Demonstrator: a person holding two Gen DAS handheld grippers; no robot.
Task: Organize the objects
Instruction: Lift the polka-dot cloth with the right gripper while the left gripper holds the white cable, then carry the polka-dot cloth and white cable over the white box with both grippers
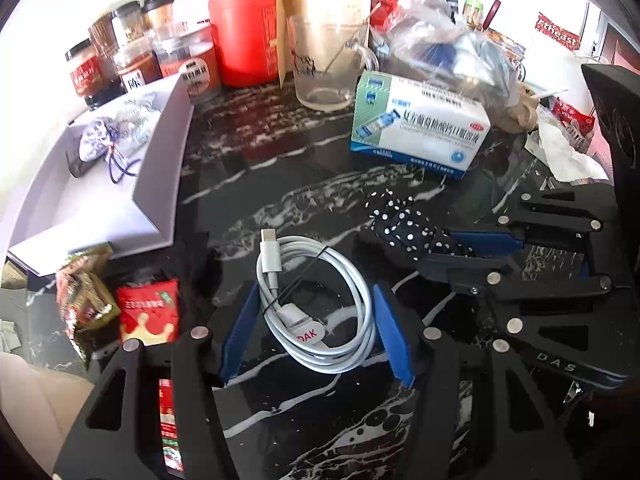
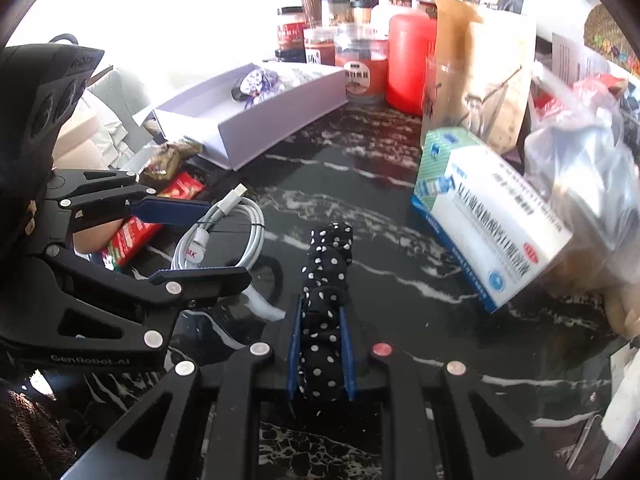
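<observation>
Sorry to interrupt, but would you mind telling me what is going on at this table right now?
A person is tidying a cluttered marble table with two handheld grippers. The right gripper is shut on a polka-dot scrunchie that lies on the table. The left gripper is open, its fingers on either side of a coiled white cable, not gripping it. A lavender tray behind, holding a small pouch, looks like the likely destination.

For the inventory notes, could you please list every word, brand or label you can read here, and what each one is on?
"DAK": tag on the coiled white cable; the start is hidden.
"DAS": body of the right gripper.
"GenRobot.AI": body of the left gripper.
"rtheast": red strip on a white bag, cut off.
Medicine box, jars and red sachet: Chinese print, too blurred to quote reliably.
</observation>
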